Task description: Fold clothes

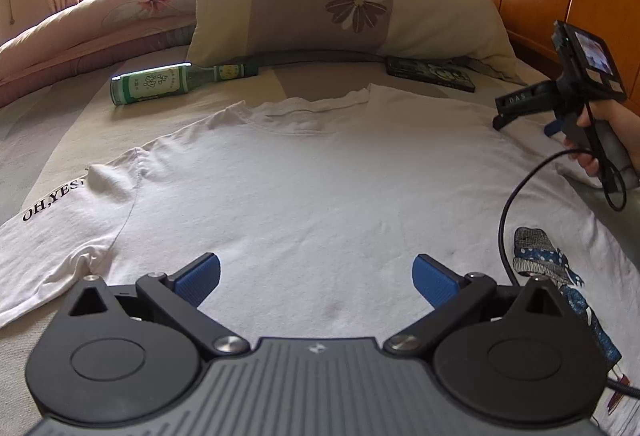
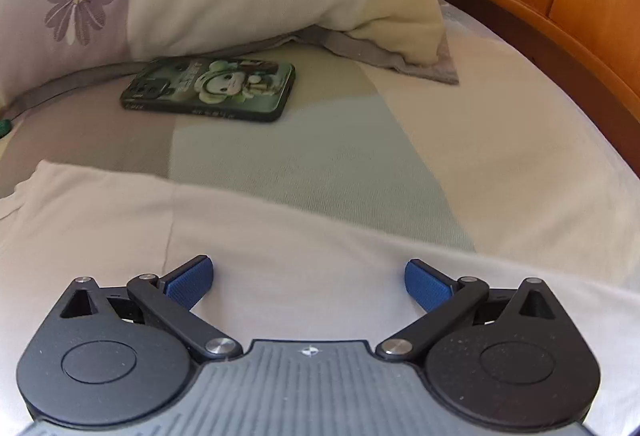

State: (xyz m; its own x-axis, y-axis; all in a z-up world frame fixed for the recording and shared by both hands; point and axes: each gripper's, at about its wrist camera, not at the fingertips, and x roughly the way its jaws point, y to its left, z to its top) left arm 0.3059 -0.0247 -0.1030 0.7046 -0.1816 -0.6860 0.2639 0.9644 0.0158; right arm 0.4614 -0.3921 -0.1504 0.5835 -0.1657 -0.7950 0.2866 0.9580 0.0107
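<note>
Now both grippers, left gripper [image 1: 316,278] and right gripper [image 2: 309,282], hover spread wide over the flat white cotton T-shirt [image 1: 320,188].

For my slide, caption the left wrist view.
Open left tongs hover over a flat white T-shirt on the bed, right tongs near its shoulder.
</note>
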